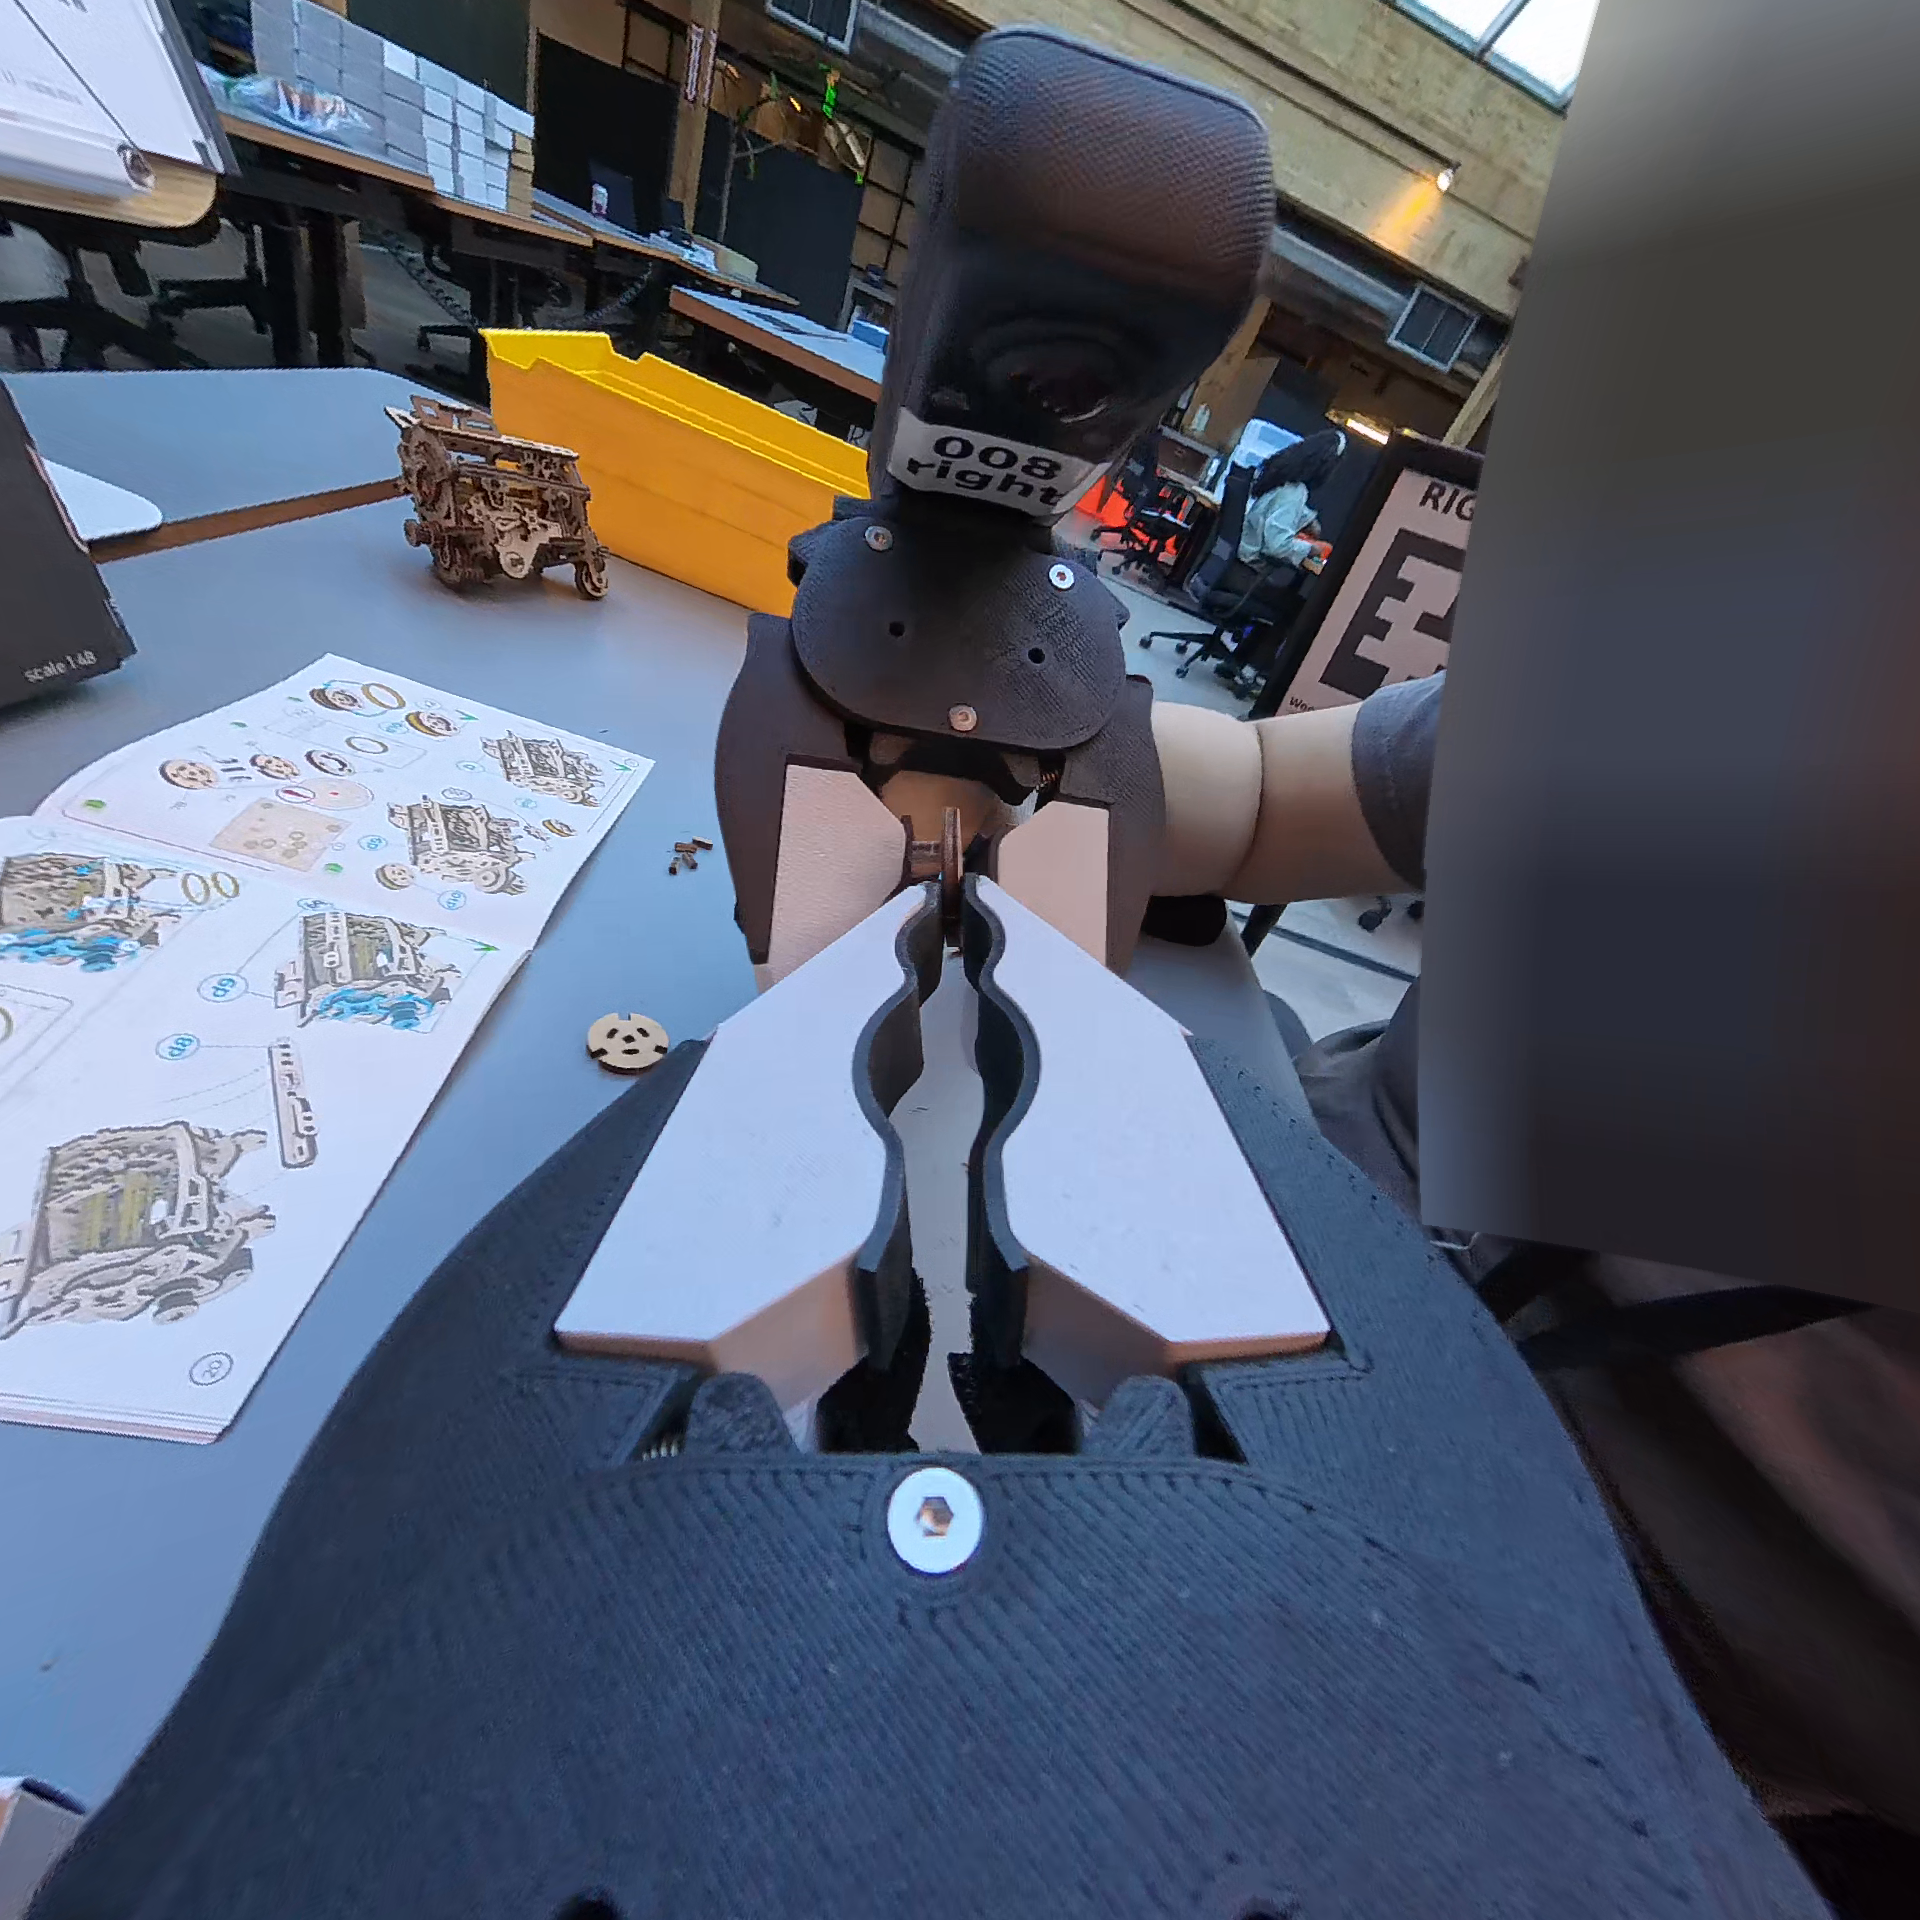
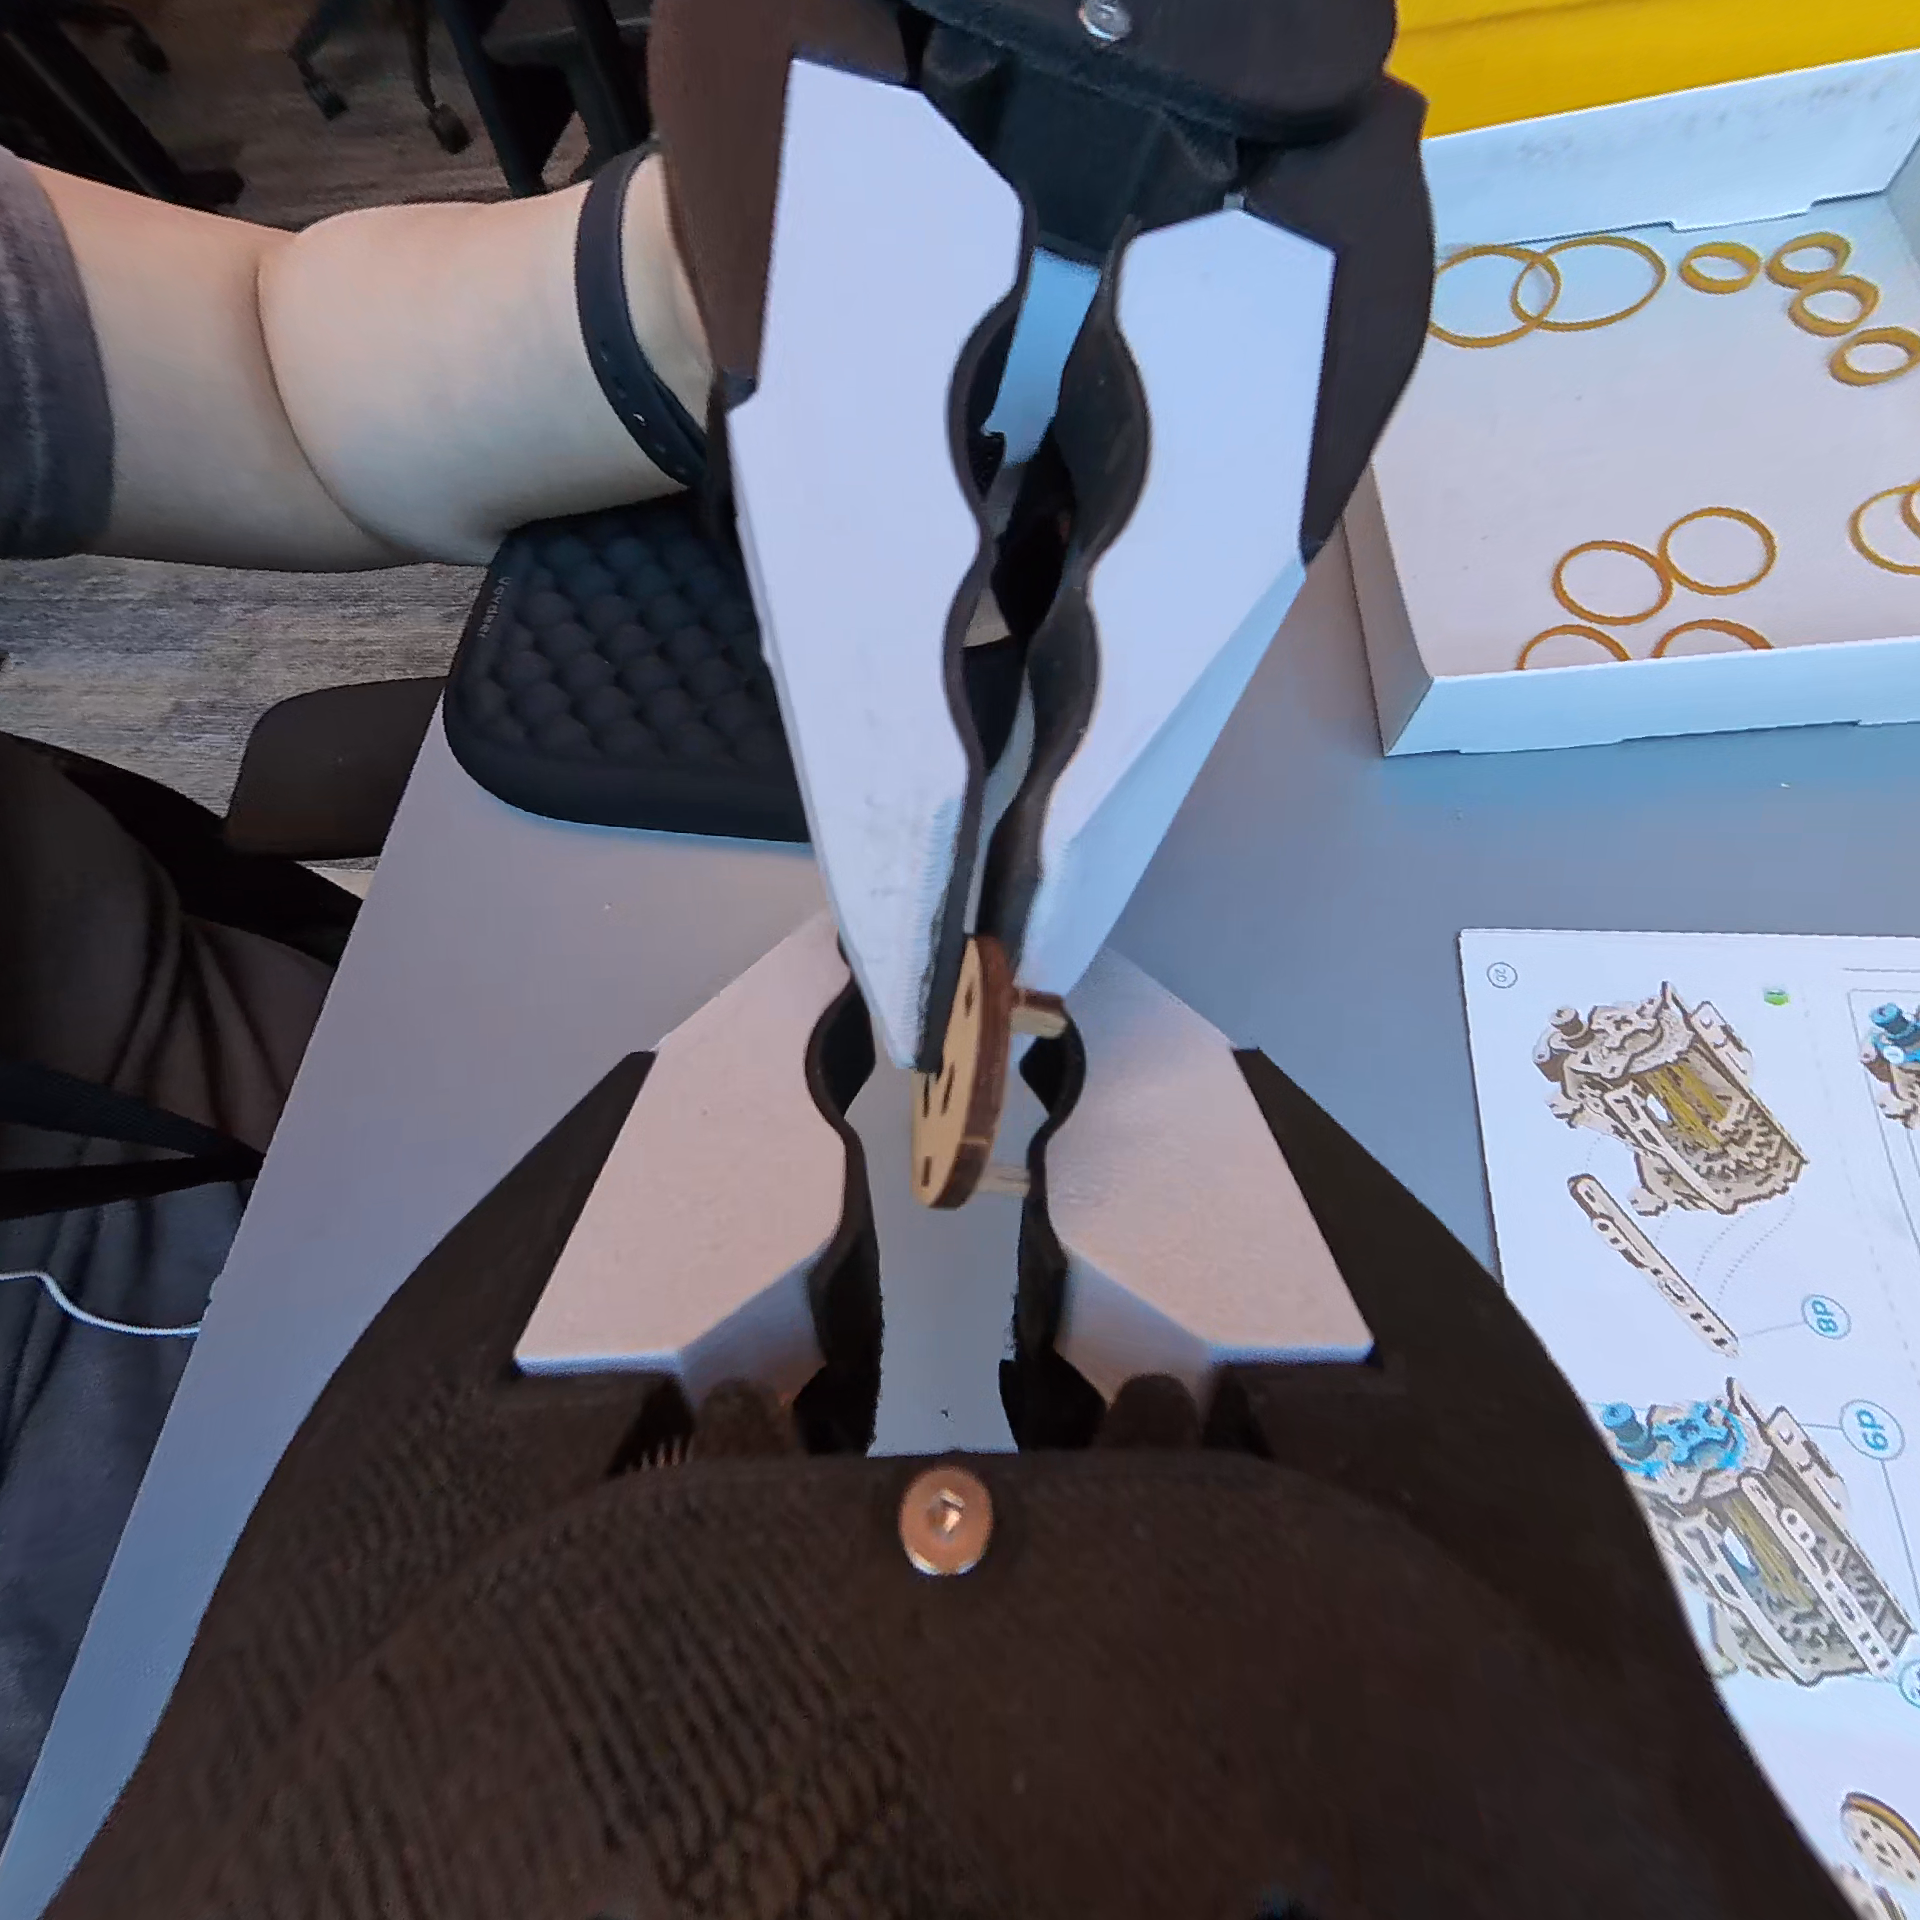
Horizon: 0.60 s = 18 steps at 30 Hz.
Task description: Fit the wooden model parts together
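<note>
My left gripper (image 1: 948, 904) is shut on a round wooden disc (image 1: 951, 857), seen edge-on in the left wrist view. In the right wrist view the left gripper (image 2: 971, 997) comes down from the top and pinches the disc (image 2: 951, 1122) by its upper rim. The disc has holes, and two short wooden pegs (image 2: 1039, 1010) stick out of its right face. My right gripper (image 2: 951, 1039) is open with a finger on each side of the disc; the pegs reach its right finger (image 2: 1143, 1174). In the left wrist view the right gripper (image 1: 948, 831) faces mine, tip to tip.
On the grey table (image 1: 623, 675) lie a loose wooden disc (image 1: 627, 1041), a few small pegs (image 1: 688, 854), an instruction sheet (image 1: 260, 987), an assembled wooden model (image 1: 499, 509) and a yellow bin (image 1: 665, 468). A white tray (image 2: 1558, 717) holds yellow rings. A forearm (image 2: 364, 395) is at left. Left tips to right tips: about 8 cm.
</note>
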### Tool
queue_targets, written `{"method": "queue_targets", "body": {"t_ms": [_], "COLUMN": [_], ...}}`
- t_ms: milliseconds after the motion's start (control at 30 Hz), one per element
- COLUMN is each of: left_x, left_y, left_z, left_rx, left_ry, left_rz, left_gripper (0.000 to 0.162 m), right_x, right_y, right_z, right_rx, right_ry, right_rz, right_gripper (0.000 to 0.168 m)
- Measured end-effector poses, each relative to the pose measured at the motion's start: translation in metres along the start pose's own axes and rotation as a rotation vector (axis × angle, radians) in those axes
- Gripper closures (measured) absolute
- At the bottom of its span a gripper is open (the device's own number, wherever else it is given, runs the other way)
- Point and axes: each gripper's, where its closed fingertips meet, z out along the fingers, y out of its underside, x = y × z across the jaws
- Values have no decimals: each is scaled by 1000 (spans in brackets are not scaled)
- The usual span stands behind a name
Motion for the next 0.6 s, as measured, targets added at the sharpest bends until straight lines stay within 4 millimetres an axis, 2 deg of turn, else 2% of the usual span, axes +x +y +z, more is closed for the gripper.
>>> {"method": "queue_targets", "body": {"t_ms": [133,233,400,467,600], "left_x": [3,4,9,12,11], "left_y": [6,11,14,14,15], "left_z": [4,7,9,10,10], "left_rx": [-49,-90,-104,-108,-135], "left_ry": [-30,-73,-135,-144,-184], "left_rz": [120,287,590,653,742], "left_gripper": [162,162,161,161,161], "right_x": [5,9,23,25,25], "right_y": [7,13,20,20,20], "right_z": [1,2,-3,-7,-7], "right_rx": [-50,-107,-223,-247,-246], "right_ry": [50,116,315,364,366], "right_rz": [-29,-96,-313,-386,-409], "right_gripper": [151,155,163,163,163]}}
